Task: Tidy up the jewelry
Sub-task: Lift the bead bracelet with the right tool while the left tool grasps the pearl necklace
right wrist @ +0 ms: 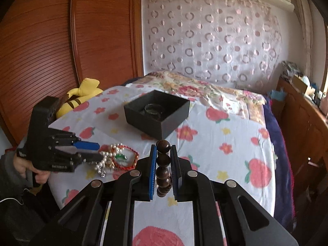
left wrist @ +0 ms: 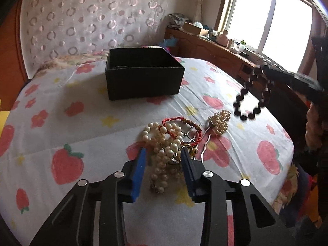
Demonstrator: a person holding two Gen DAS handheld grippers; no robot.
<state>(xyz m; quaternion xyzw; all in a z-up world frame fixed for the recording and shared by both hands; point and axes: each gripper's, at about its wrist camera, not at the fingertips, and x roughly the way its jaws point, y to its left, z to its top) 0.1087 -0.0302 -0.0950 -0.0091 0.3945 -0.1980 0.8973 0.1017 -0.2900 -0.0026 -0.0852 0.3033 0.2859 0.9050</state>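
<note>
1. The left gripper [left wrist: 164, 155] has its blue-padded fingers [left wrist: 140, 169] spread, one on either side of the pearl strand [left wrist: 164, 149]. The pearls lie in the gap between the pads, at the near end of a tangled heap on the strawberry-print bedsheet [left wrist: 82, 123]. Whether either pad touches the beads cannot be told.
2. Just past the left fingertips, a red braided cord bracelet [left wrist: 180, 121] loops over the same heap. A small pearl cluster [left wrist: 219, 121] lies apart, ahead and to the right of the fingertips.
3. Well ahead of both pairs of fingers stands the open black box [right wrist: 157, 114], with what looks like a dark ring-shaped piece already inside.
4. The right gripper [right wrist: 163, 160] is pinching a dark wooden bead bracelet [right wrist: 163, 160]. Its beads are stacked in a line between the pads, and the rest of the loop hangs in the air clear of the sheet.
5. The step in hand appears to be carrying this bracelet to the box. The next move likely calls for bringing the right fingers forward over the box's opening and parting them there, while the left fingers press together on the pearls without dragging the red cord along.
</note>
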